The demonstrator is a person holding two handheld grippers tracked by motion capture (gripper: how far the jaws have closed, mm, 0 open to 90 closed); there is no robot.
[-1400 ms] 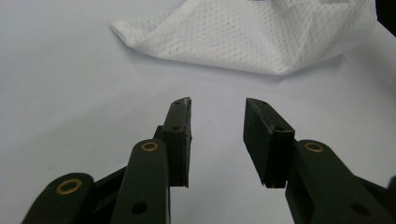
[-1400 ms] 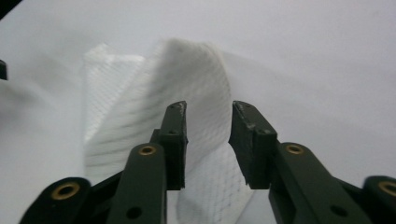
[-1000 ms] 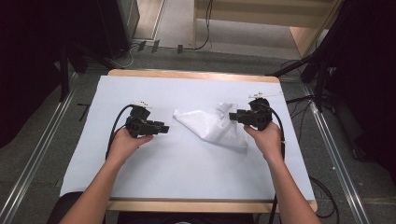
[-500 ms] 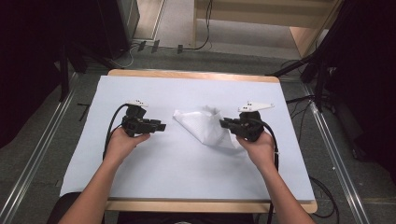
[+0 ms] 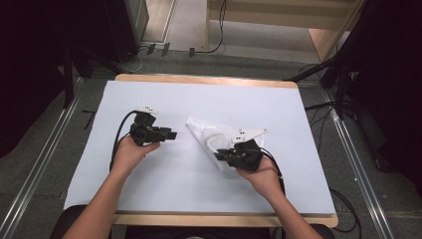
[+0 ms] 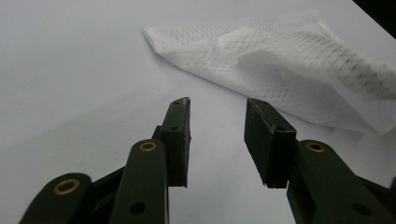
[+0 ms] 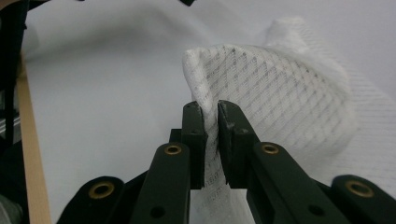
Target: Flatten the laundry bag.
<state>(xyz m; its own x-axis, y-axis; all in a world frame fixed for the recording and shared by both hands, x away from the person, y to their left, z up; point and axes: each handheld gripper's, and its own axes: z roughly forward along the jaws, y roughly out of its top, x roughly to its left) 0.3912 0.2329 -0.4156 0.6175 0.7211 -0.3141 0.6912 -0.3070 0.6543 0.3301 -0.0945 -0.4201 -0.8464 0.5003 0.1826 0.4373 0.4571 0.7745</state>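
A white mesh cloth (image 5: 209, 137) lies folded in the middle of the white table cover (image 5: 149, 199). My right gripper (image 5: 220, 155) is at the cloth's near corner, shut on a raised fold of the mesh cloth (image 7: 261, 88) that stands up between its two black jaws (image 7: 210, 108). My left gripper (image 5: 171, 134) hovers just left of the cloth, pointing toward it. Its jaws stand open with nothing between them (image 6: 217, 105), and the mesh cloth (image 6: 289, 70) lies a short way ahead of the tips.
The wooden table edge (image 5: 209, 79) runs along the far side and the near side. Cables (image 5: 209, 50) lie on the floor beyond the table. Metal rails (image 5: 45, 164) flank both sides.
My right gripper has moved from the cloth's far right side toward the person and leftward, dragging the held part of the cloth over itself. The left gripper has barely moved.
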